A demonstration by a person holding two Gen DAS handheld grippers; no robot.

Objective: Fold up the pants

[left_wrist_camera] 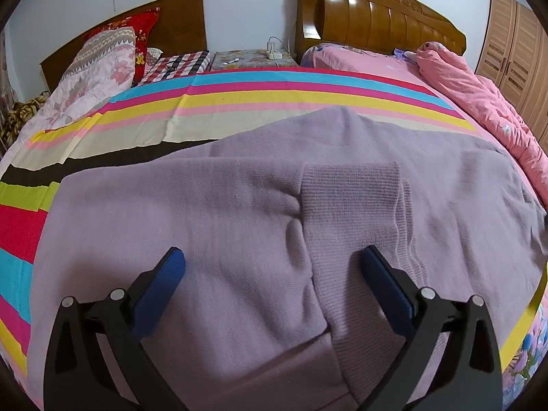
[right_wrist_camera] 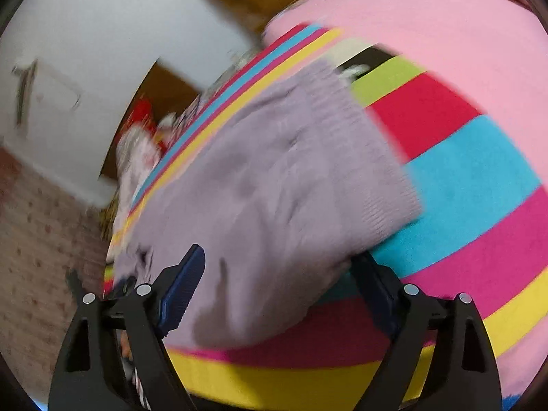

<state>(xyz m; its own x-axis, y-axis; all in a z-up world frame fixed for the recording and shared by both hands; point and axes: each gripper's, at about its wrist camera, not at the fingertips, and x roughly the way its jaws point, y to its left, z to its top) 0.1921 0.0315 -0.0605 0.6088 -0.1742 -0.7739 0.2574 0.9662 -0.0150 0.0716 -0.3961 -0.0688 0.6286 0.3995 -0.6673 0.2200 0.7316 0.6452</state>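
Both sets of fingers stand wide apart and grip nothing. On my left gripper (left_wrist_camera: pixel 270 267), the blue pads (left_wrist_camera: pixel 161 291) hover over the lilac pants (left_wrist_camera: pixel 212 212), straddling the ribbed cuff (left_wrist_camera: pixel 349 198) that lies folded back over the smooth fabric; I cannot tell whether the tips brush the cloth. On my right gripper (right_wrist_camera: pixel 281 274), the fingers frame the near corner of the pants (right_wrist_camera: pixel 267 185). The left pad (right_wrist_camera: pixel 181 291) sits over the fabric and the right one at its edge, though the right wrist view is blurred, so contact is uncertain.

The pants lie spread on the striped sheet (left_wrist_camera: pixel 239 102) of the bed. In the right wrist view their ribbed band (right_wrist_camera: pixel 376 157) ends on the red and blue stripes (right_wrist_camera: pixel 472 178), with open sheet beyond it. A pink quilt (left_wrist_camera: pixel 479 96) is bunched along the far right side, pillows (left_wrist_camera: pixel 99 68) sit at the left headboard (left_wrist_camera: pixel 120 24), and the bed's near edge drops away below my right gripper.
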